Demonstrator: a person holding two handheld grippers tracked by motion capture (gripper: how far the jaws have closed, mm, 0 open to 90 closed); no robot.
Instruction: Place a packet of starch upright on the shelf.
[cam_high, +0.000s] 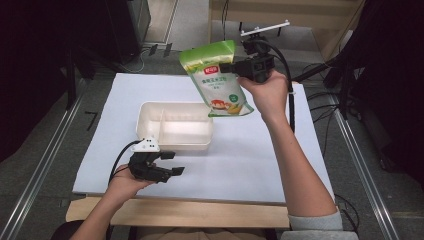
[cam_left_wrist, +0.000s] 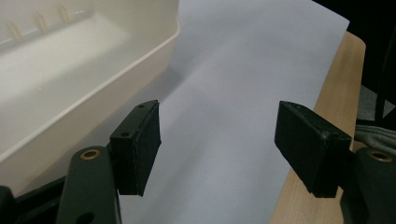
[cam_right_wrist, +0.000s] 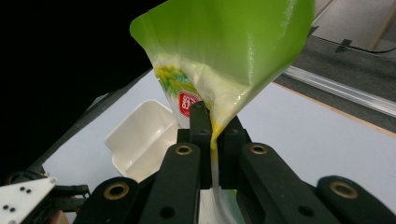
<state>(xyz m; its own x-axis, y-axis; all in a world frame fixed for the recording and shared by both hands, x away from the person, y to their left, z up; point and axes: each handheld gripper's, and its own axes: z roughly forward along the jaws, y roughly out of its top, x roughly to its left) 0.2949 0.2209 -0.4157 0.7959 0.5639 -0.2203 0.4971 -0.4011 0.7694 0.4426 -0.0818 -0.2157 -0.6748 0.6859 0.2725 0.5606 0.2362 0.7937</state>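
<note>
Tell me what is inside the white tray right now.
The white tray looks bare inside: a divider splits it into two compartments, both showing plain floor. The green pouch held by the right gripper covers the tray's far right corner.

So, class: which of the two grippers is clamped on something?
The right gripper, raised above the table, pinches the green pouch; the left gripper rests open by the tray.

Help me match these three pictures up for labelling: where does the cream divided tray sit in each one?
High view: cream tray at centre, on the white sheet.
Left gripper view: its side wall fills the upper left.
Right gripper view: lower left of centre, beneath the green pouch.
Shared landmark: the white sheet.
</note>
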